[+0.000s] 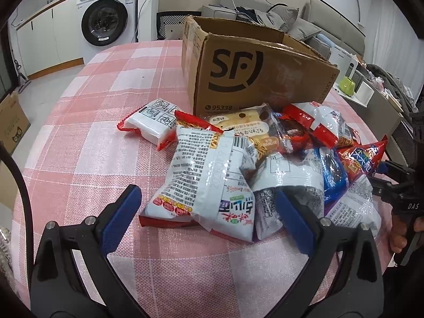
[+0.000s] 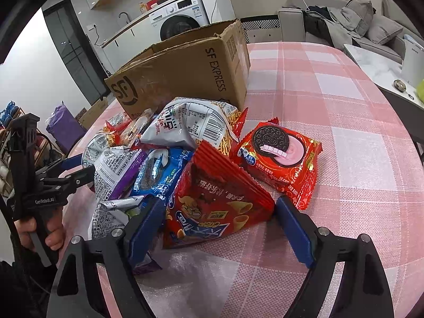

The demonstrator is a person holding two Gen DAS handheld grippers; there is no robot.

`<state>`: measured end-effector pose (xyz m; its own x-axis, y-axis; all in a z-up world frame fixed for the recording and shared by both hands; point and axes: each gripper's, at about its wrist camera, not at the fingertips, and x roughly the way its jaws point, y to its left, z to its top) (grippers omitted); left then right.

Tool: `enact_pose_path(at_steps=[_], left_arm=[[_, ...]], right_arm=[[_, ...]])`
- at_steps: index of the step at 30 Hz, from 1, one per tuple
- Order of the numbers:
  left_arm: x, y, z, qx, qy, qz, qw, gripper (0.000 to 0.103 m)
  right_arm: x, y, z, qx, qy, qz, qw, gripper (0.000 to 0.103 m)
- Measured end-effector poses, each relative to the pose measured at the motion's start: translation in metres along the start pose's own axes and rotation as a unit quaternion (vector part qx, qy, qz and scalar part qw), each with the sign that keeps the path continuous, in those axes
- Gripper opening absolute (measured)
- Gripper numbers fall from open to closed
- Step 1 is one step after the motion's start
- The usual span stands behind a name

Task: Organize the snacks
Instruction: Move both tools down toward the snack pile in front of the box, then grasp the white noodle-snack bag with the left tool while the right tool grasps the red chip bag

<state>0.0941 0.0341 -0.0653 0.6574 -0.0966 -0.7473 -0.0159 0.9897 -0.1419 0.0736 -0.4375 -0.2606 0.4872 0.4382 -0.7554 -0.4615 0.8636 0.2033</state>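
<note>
A pile of snack packets lies on the pink checked tablecloth (image 1: 106, 84) in front of an open SF cardboard box (image 1: 254, 79), which also shows in the right wrist view (image 2: 185, 71). My left gripper (image 1: 208, 212) is open, its blue pads on either side of a white noodle-snack bag (image 1: 204, 175). My right gripper (image 2: 220, 225) is open around a red cone-snack bag (image 2: 212, 198). A red Oreo packet (image 2: 278, 159) lies to its right, a blue Oreo packet (image 2: 159, 172) to its left. A small white-and-red packet (image 1: 148, 122) lies apart at the left.
The right gripper shows at the right edge of the left view (image 1: 397, 193); the left gripper shows at the left of the right view (image 2: 47, 182). A washing machine (image 1: 106, 18) and a grey sofa (image 2: 357, 23) stand beyond the table.
</note>
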Motion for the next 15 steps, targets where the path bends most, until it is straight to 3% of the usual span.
enact_pose_path(at_steps=[4, 11, 15], left_arm=[[0.0044, 0.0059, 0.0024, -0.004, 0.002, -0.014, 0.9999, 0.095], [0.0057, 0.0057, 0.0016, 0.004, -0.003, -0.05, 0.9987, 0.063], [0.0043, 0.0026, 0.0002, 0.015, -0.009, -0.052, 0.9985, 0.058]], right_arm=[[0.0002, 0.0024, -0.0014, -0.007, -0.002, -0.008, 1.0, 0.087], [-0.0031, 0.0056, -0.0056, -0.016, -0.008, -0.024, 1.0, 0.071], [-0.0046, 0.0067, -0.0071, -0.02, -0.011, -0.022, 0.999, 0.065]])
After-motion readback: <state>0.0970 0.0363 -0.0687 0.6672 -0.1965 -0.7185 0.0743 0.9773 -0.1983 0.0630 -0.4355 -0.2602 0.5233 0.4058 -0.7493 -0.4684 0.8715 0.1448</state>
